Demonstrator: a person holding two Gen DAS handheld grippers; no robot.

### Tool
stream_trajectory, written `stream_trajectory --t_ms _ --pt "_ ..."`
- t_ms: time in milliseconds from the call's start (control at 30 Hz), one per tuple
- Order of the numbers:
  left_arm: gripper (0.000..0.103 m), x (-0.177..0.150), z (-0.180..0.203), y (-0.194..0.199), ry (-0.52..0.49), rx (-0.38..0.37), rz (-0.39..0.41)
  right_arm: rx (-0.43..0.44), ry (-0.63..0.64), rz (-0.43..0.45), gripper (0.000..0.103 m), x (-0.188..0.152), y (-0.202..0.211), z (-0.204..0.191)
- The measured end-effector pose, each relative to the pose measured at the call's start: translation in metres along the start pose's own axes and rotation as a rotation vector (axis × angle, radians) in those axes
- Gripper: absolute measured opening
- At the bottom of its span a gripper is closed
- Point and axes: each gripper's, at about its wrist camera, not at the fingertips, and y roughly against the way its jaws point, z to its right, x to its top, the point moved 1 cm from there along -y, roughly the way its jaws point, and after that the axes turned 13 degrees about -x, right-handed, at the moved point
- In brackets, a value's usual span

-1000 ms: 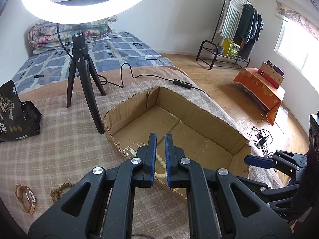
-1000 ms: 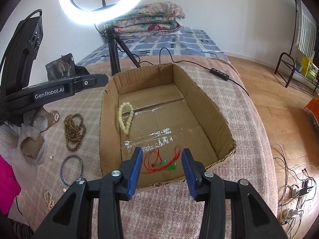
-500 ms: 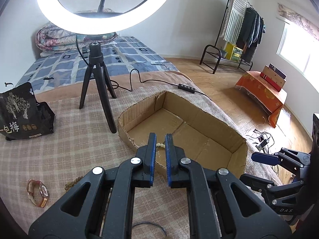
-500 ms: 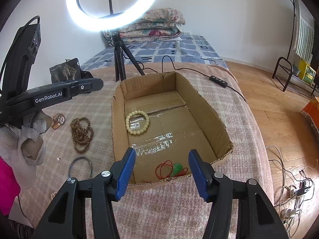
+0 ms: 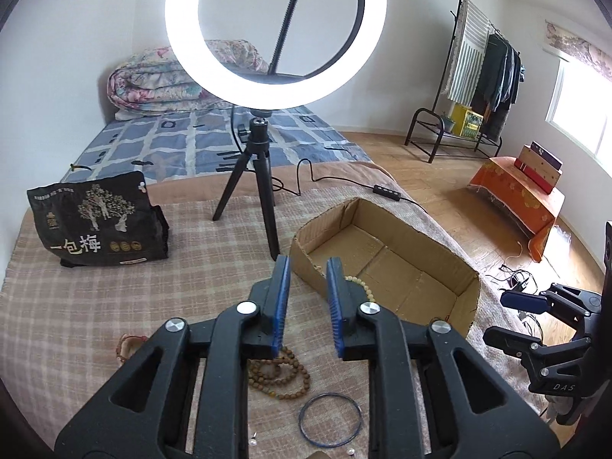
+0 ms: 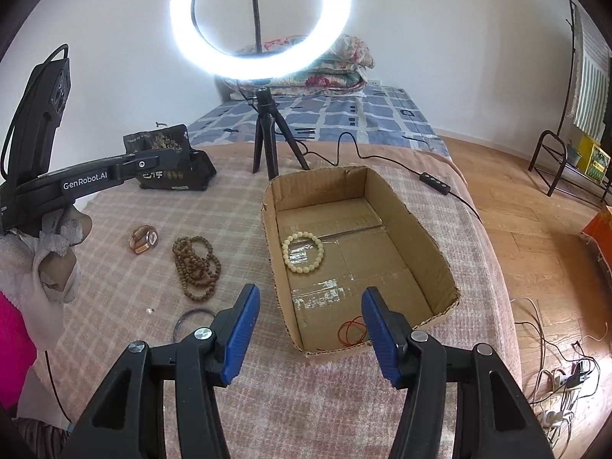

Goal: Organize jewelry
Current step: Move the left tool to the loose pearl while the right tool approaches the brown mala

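Left gripper (image 5: pixel 306 302): jaws seen parting, a narrow gap only, nothing between the blue ribbed pads; it is pointed toward the near-left corner of the box.
Nearest loose piece: the brown wooden bead strand (image 5: pixel 278 376), lying heaped in loops under the left gripper, at about 7 o'clock from its tips in the left wrist view.
Long axis: in the right wrist view the same brown wooden bead strand (image 6: pixel 197 267) is stretched roughly 12 to 6 o'clock, alongside the box wall.
Nearer hand: the left is judged nearer; the strand is seen at 10 o'clock from the right gripper, well apart.
Bangle: a thin dark blue ring (image 5: pixel 330 419), rigid and smooth, flat on the cloth at 5 o'clock from the strand.
Band at far left: a reddish bracelet or watch (image 6: pixel 143 239), type not settled, at 9 o'clock from the strand.
Cardboard box (image 6: pixel 420 229): open, shallow, corrugated, tape shining on its floor; it is set at 3 o'clock from the strand.
Already boxed: a cream bead bracelet (image 6: pixel 303 251), round and glossy, is laid near the left wall; a red cord (image 6: pixel 352 331) is curled at the near wall.
Right gripper (image 6: pixel 311 329): held moderately wide and empty, over the box's near-left corner.
Surface: a checked woven blanket (image 6: pixel 114 287), soft, so beads are judged likely to sink in a little.
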Motion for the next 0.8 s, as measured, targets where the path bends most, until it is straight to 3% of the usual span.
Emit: stream_trajectory --t_ms 300,400,633,767,800 --pt "0.023 -0.007 -0.026 0.049 -0.011 0.066 0.022 0.035 0.041 0.011 0.062 0.005 0.009 -0.028" --pt "0.037 -0.014 -0.038 0.068 0.000 0.081 0.034 0.042 0.050 0.015 0.066 0.006 0.011 -0.037" --pt "0.038 -0.032 -0.078 0.108 0.050 0.143 0.047 0.055 0.051 0.020 0.087 0.009 0.013 -0.054" --pt "0.057 -0.046 -0.100 0.127 0.077 0.182 0.053 0.051 0.085 0.017 0.090 0.009 0.012 -0.067" --pt "0.057 -0.050 -0.104 0.131 0.084 0.187 0.056 0.049 0.093 0.017 0.091 0.009 0.012 -0.071"
